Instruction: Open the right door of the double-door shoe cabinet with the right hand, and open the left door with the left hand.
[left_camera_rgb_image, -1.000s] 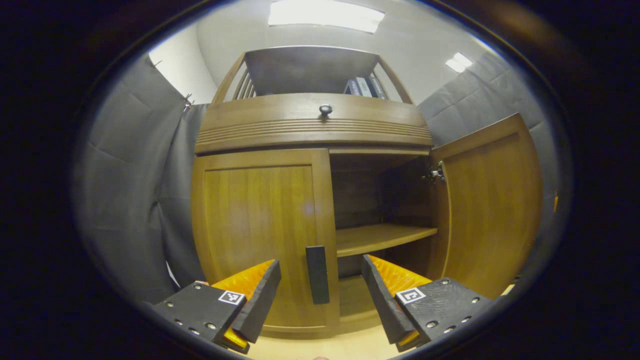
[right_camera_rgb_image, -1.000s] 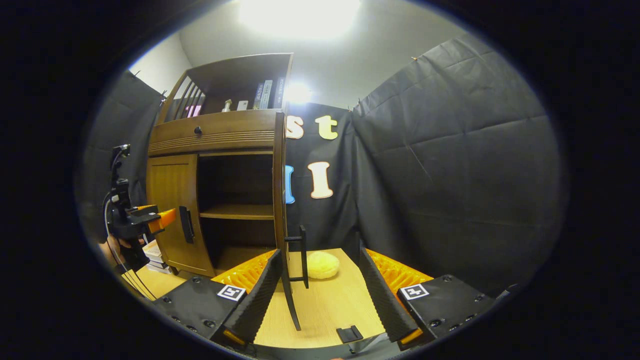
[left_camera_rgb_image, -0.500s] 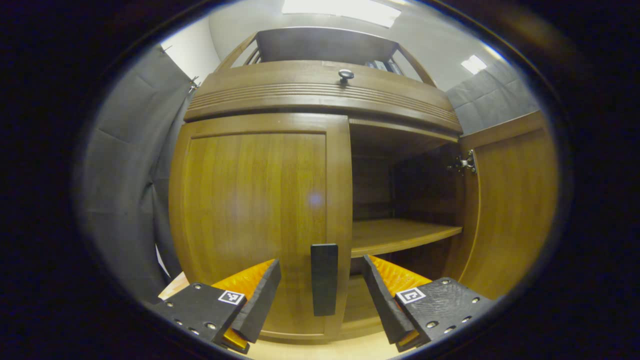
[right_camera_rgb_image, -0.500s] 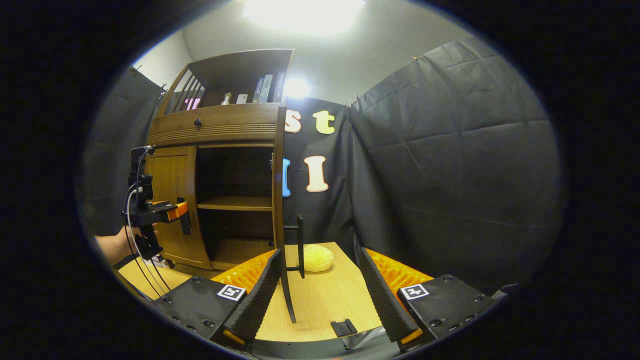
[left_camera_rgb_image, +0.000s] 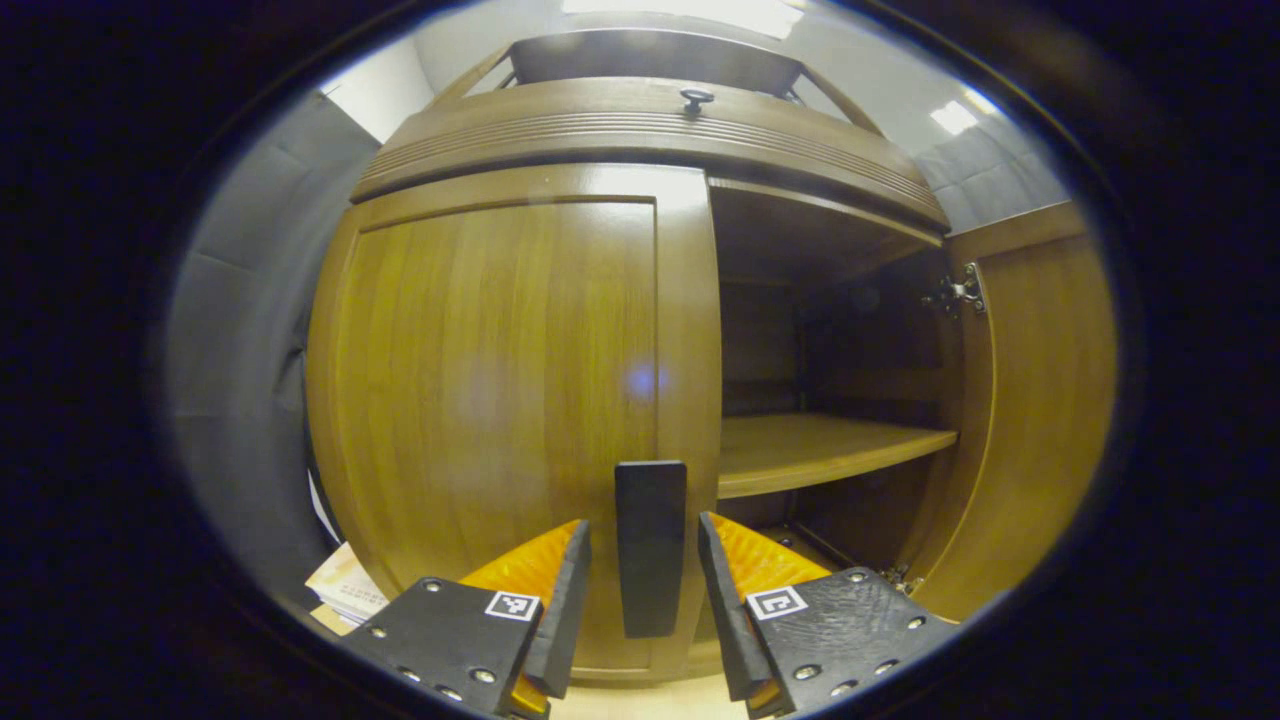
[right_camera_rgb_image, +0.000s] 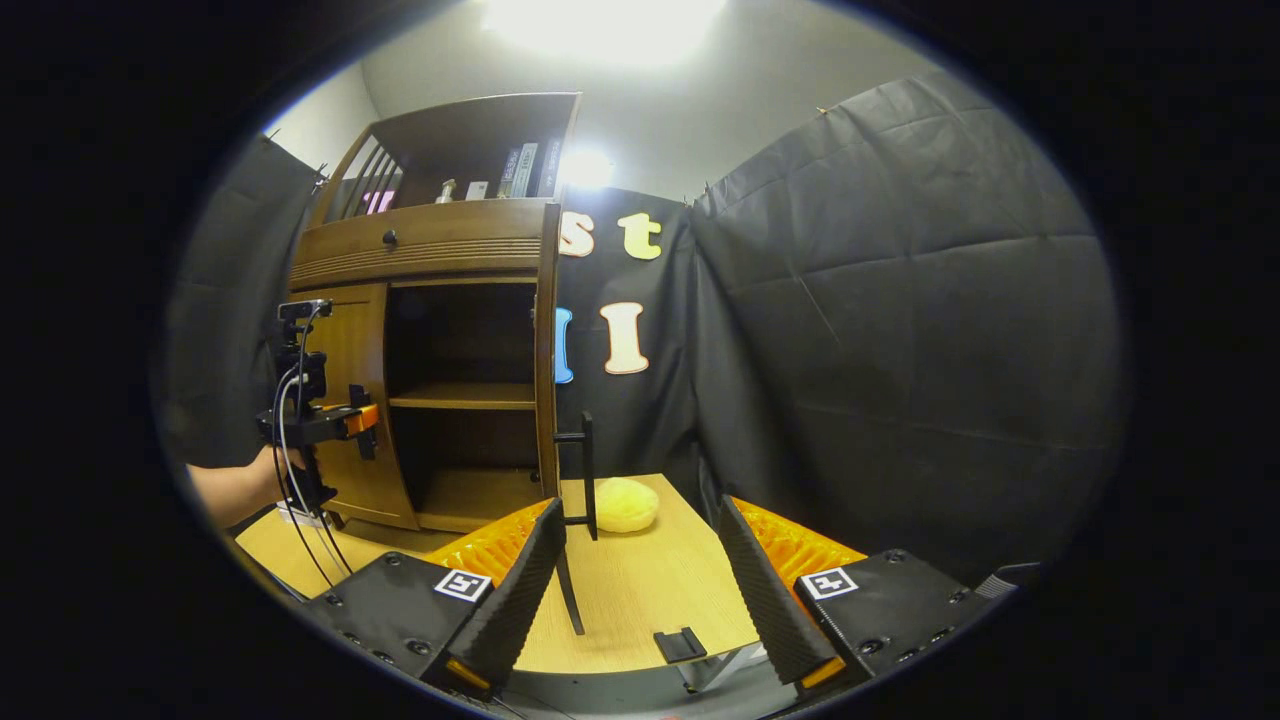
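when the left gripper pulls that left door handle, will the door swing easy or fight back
The left door probably swings rather than flexes: it looks like a rigid wooden panel. The right door already stands wide open on a metal hinge, so the same free arc is likely. The flat black handle, between the left gripper fingers, may slip unless they close firmly.

Black cloth wall (right_camera_rgb_image: 900, 300) (bright ceiling light (right_camera_rgb_image: 600, 20))

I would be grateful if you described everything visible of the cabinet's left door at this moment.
The left door is a tall framed panel of glossy brown wood, standing upright and closed against the cabinet. A dark vertical bar handle sits low by its inner edge. The left gripper has a finger on each side of that handle with gaps showing, so it is not yet clamped. In the right gripper view the door appears beyond that gripper.
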